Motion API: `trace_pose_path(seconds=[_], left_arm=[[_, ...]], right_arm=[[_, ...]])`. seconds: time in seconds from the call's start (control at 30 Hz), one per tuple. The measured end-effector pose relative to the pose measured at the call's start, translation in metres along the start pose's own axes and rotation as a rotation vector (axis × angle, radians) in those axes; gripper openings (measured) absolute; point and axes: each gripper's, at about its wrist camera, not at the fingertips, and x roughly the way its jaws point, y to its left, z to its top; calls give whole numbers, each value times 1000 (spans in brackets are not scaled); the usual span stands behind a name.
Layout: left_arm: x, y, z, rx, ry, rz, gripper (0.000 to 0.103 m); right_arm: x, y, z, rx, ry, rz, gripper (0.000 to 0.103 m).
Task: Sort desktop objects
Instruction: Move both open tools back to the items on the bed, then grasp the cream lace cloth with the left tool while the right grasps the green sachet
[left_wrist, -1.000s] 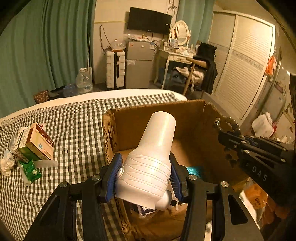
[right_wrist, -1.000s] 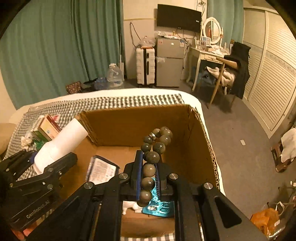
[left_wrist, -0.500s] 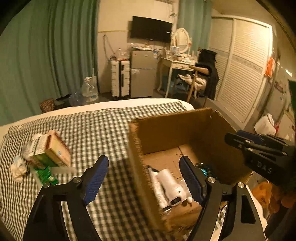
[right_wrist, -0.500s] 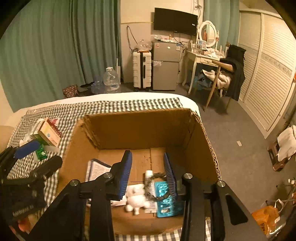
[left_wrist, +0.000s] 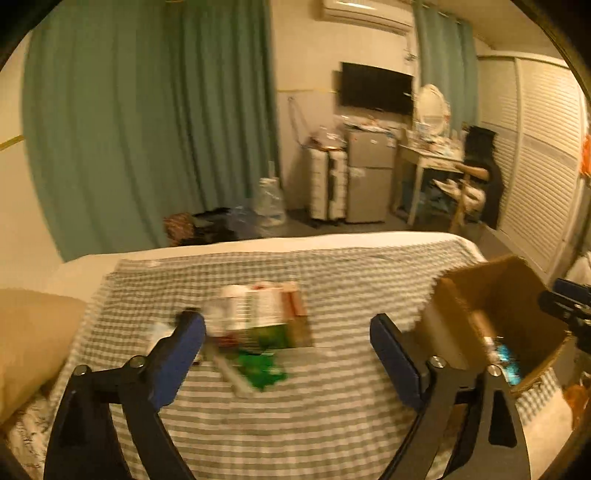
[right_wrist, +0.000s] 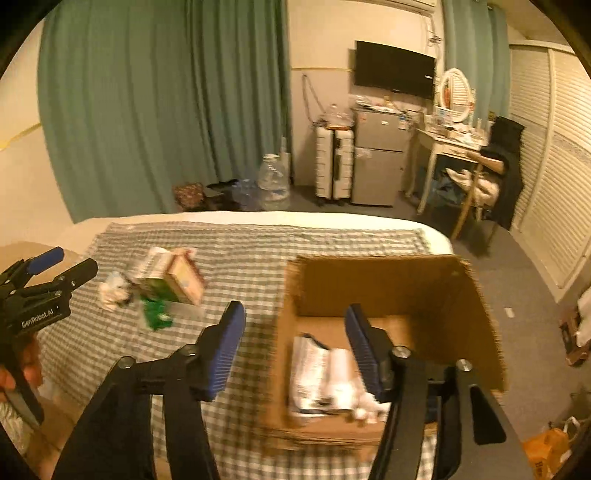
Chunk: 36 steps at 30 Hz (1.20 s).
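My left gripper (left_wrist: 288, 332) hangs over the checked cloth (left_wrist: 295, 424), jaws opening wide with nothing between them. Just beyond it lies a pile of small cartons (left_wrist: 262, 317) with a green packet (left_wrist: 262, 369) in front. The cardboard box (left_wrist: 491, 291) stands to its right. My right gripper (right_wrist: 294, 321) hovers at the left wall of the cardboard box (right_wrist: 388, 288), jaws opening and empty. A white bottle (right_wrist: 340, 373) and a printed packet (right_wrist: 310, 369) lie inside. The cartons (right_wrist: 173, 277), green packet (right_wrist: 157, 314) and a crumpled tissue (right_wrist: 112, 290) sit to the left, near the left gripper (right_wrist: 68, 264).
A tan cushion (left_wrist: 33, 332) lies at the cloth's left edge. Beyond the bed are green curtains, a water jug (right_wrist: 273, 181), a suitcase (right_wrist: 334, 166), a small fridge (right_wrist: 376, 158) and a chair (right_wrist: 480, 184). An orange bag (right_wrist: 546, 450) sits on the floor at right.
The left gripper let go of the white bottle and the right let go of the bead bracelet, both into the box. Both opened, rose and swung left toward the pile of cartons.
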Motion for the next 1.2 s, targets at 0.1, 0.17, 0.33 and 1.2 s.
trace_pose_path(seconds=[0.1,0.17,0.33,1.2], left_arm=[[4,41,-15,-32,10,60,98],[10,67,-32,-54,20,94,101],[38,110,-85,-80,65,196,102],[186,168,-156,-305,119,179,102]], right_arm=[[7,26,-3,-9,-22,34,77],[15,43,-8,-2,-35,73,82],[46,81,-27,-3,-71,109,89],[265,191,-79,-4,96,169,89]])
